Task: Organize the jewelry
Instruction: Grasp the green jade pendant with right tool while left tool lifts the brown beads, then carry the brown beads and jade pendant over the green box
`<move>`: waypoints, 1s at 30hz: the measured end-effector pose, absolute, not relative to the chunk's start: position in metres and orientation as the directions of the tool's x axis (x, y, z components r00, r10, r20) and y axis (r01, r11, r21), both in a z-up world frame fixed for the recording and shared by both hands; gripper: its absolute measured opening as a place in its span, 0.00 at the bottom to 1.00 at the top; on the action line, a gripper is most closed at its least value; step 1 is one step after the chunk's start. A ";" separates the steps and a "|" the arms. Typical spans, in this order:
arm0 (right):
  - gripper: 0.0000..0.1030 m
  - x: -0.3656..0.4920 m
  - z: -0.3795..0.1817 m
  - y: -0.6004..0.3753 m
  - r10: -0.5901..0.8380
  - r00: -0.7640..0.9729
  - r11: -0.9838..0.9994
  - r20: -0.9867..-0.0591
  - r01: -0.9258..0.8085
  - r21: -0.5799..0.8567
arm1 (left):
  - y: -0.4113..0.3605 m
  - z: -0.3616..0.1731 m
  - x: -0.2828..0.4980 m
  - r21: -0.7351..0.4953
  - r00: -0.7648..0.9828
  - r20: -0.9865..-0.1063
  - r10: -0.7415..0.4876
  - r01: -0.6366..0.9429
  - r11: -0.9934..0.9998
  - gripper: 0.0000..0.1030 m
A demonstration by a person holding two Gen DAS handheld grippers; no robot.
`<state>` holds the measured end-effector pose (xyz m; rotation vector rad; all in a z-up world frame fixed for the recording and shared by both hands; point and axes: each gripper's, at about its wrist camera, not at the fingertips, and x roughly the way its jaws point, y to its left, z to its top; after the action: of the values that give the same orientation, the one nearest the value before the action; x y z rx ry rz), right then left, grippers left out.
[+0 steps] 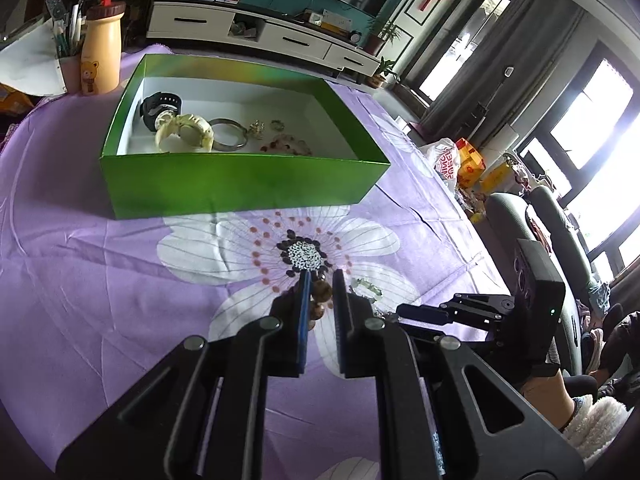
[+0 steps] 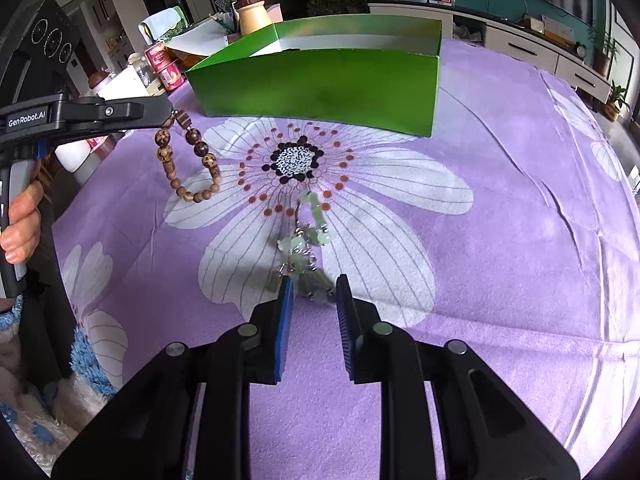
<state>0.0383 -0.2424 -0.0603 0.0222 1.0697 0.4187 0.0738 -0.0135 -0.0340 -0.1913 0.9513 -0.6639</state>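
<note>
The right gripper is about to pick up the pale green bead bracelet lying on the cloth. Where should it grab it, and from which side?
Probably from above, at the near bunched end of the green bracelet, where beads and charms pile up. It lies limp on the tablecloth, stretched away from the right gripper, whose jaws already straddle that end.

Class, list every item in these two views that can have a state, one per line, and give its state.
Left tongs: shut on the brown bead bracelet.
Brown bead bracelet: lifted, dangling above the cloth.
Right tongs: open, straddling the green bead bracelet.
Green bead bracelet: lying on the cloth, not gripped.
Green box: lidless, holding watches, a bangle and small jewelry.
</note>
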 end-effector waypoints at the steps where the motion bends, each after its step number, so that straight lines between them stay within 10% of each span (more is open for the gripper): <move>1: 0.29 0.040 -0.062 -0.242 0.338 0.405 0.923 -0.850 -0.321 0.214 | -0.013 -0.034 0.073 -0.432 0.402 -0.690 -0.602 0.439 0.788 0.10; 7: 0.28 0.038 -0.061 -0.229 0.311 0.430 0.924 -0.848 -0.344 0.164 | -0.010 -0.034 0.072 -0.426 0.409 -0.692 -0.595 0.434 0.793 0.10; 10: 0.06 0.035 -0.061 -0.222 0.311 0.430 0.920 -0.848 -0.361 0.154 | -0.010 -0.034 0.071 -0.427 0.408 -0.692 -0.595 0.434 0.794 0.10; 30: 0.05 0.043 0.009 -0.222 0.333 0.584 0.930 -0.740 -0.335 0.154 | 0.000 -0.011 0.071 -0.426 0.455 -0.654 -0.604 0.439 0.791 0.10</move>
<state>0.0431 -0.2222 0.0092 -0.0019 0.8632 0.3895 0.0710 -0.0005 -0.0113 -0.2066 0.8890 -0.6488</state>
